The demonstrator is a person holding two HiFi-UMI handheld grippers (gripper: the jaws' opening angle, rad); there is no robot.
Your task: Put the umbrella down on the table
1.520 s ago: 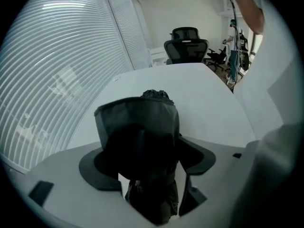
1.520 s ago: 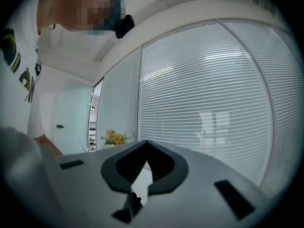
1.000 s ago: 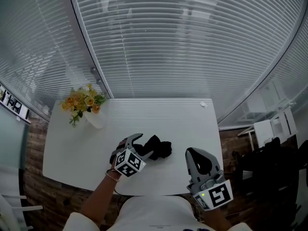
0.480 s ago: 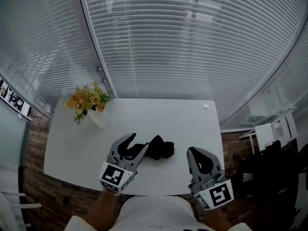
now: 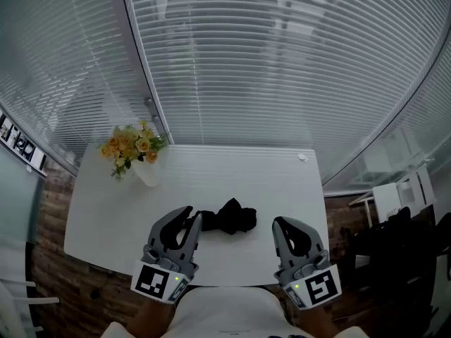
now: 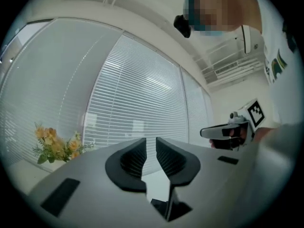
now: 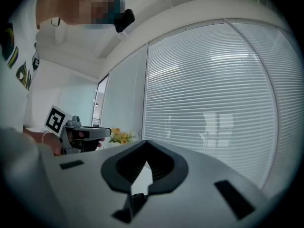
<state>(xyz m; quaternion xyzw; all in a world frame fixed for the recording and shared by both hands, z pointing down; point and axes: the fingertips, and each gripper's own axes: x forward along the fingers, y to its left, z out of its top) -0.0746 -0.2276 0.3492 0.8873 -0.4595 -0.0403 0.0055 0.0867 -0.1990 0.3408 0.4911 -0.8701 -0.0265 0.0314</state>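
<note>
Left gripper (image 5: 191, 214) empty, its jaws just narrowed to a slit; right gripper (image 5: 279, 223) pressed together, empty.
Flowers (image 5: 132, 146) stand beyond the left gripper, to its left. A black folded umbrella (image 5: 229, 217) lies on the white table (image 5: 246, 171), between both grippers.

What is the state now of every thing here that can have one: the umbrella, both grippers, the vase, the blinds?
umbrella: folded, lying on the white table, free of both grippers.
left gripper: jaws a narrow gap apart, just been closing, nothing between them.
right gripper: jaws together, empty.
flower vase: upright near the table's far left corner.
blinds: lowered.
</note>
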